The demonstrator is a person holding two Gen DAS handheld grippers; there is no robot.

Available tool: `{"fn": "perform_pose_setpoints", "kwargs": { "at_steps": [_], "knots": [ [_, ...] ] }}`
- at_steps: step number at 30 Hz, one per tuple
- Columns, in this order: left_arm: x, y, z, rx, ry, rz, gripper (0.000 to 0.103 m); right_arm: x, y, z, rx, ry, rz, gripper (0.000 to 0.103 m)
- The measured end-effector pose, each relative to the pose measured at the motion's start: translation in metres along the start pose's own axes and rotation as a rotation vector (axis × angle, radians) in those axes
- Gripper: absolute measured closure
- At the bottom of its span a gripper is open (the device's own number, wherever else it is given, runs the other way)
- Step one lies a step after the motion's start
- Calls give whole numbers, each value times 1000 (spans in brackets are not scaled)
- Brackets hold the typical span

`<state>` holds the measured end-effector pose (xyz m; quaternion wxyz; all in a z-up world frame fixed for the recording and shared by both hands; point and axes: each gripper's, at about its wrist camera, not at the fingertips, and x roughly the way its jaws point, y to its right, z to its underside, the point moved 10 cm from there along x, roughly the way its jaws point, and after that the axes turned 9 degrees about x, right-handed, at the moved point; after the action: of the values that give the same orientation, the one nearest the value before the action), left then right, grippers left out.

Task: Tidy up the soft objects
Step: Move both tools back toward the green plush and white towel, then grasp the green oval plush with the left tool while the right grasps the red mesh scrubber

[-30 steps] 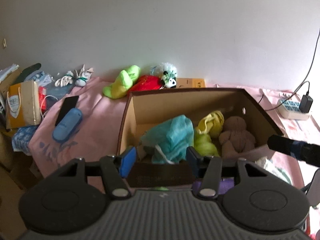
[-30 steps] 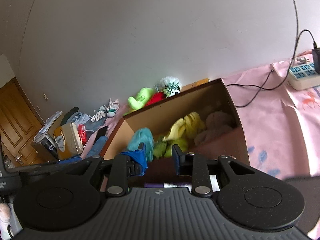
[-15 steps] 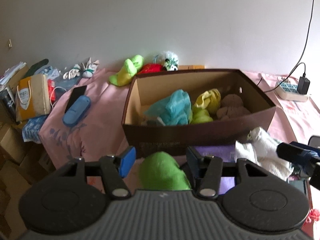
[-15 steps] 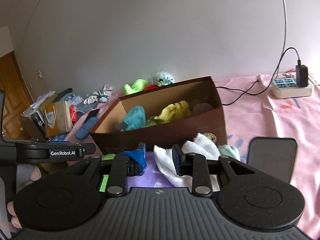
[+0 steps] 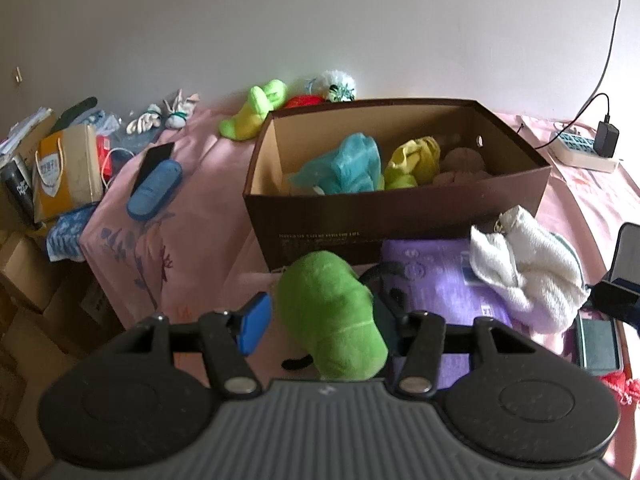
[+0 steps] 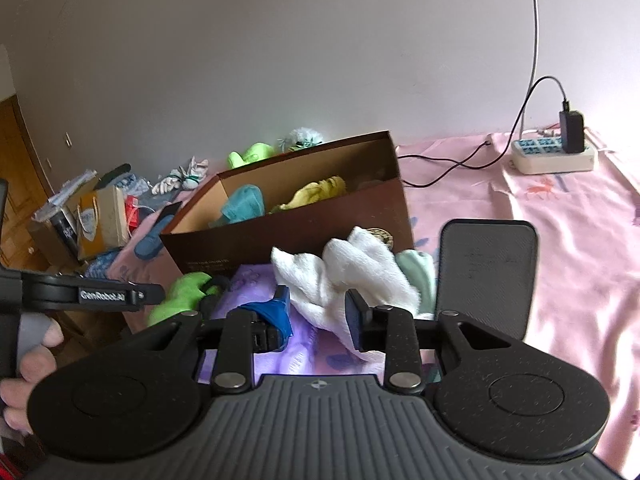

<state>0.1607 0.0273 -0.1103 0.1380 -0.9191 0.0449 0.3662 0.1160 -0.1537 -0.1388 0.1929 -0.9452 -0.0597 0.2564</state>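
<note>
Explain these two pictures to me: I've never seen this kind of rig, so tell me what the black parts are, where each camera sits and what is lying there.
There is no robot. A person holds a two-finger gripper in each hand, and each carries a fisheye camera looking along its fingers.

The left wrist picture shows the left gripper open around a green plush toy lying on the pink bedsheet.

The right wrist picture shows the right gripper, its jaws opening at a white fluffy cloth that rests on a purple mat. Neither gripper grips anything.

Behind both stands a brown cardboard box that already holds a teal cloth, a yellow cloth and a brown plush toy.
</note>
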Motion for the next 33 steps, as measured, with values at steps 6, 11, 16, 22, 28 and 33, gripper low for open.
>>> {"fn": "perform_pose_setpoints", "kwargs": {
  "at_steps": [6,11,16,22,28,33],
  "knots": [
    [0,-3,12,-5,-1,21,49,-16,18,17,-114,2,70,90],
    [3,-1,23,-3,-9,58,49,-25,33,35,-191,-33,112,90],
    [6,-1,37,6,-19,83,49,-26,46,50,-227,-85,138,89],
    [8,-7,54,-19,-31,145,49,-28,64,60,-222,-123,164,89],
    [8,-7,56,-80,-17,236,48,-26,79,69,-191,-161,170,88],
    [5,7,40,-98,17,332,46,-19,71,75,-209,-184,138,87]
  ]
}}
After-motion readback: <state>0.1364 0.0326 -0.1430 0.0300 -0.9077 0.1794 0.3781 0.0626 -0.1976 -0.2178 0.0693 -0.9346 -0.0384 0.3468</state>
